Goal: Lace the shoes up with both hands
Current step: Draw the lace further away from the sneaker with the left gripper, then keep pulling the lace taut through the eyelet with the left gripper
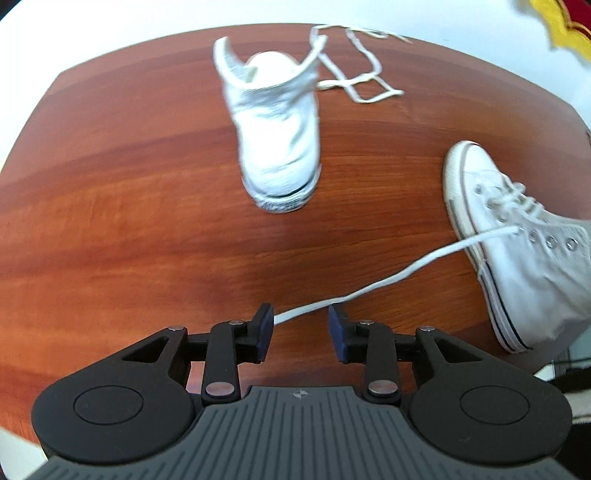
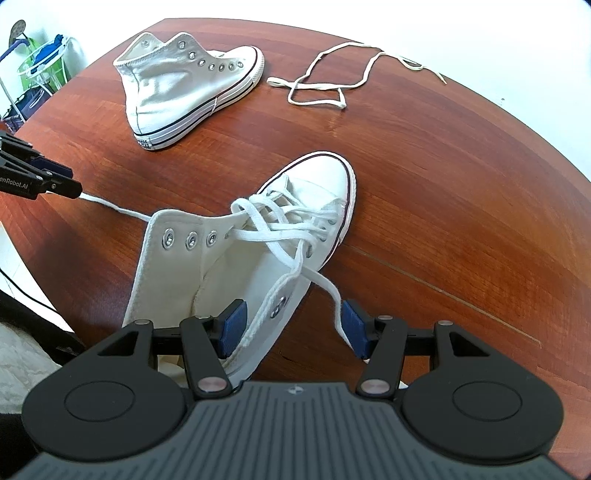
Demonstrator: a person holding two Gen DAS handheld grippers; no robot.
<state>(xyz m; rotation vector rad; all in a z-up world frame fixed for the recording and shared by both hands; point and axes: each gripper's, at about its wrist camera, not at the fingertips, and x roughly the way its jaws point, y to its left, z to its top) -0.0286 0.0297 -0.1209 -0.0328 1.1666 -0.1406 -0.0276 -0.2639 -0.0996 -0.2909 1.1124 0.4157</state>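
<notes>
Looks like a home room: reddish wood-grain surface [image 2: 424, 177] against white walls, a white wire rack [image 2: 48, 70] stuffed with blue and green things at upper left, yellow-and-red cloth [image 1: 561, 26] at upper right of the left-wrist view.

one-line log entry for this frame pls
left gripper: open, lace end between pads, unclamped | right gripper: open, straddling near shoe collar | far shoe: unlaced | spare lace: loose on table

Two white shoes: one shoe [image 2: 192, 92] at the upper left, one laced shoe [image 2: 258, 236] in the middle. One loose lace [image 2: 325, 85] at the top. One desk [image 2: 443, 184].
</notes>
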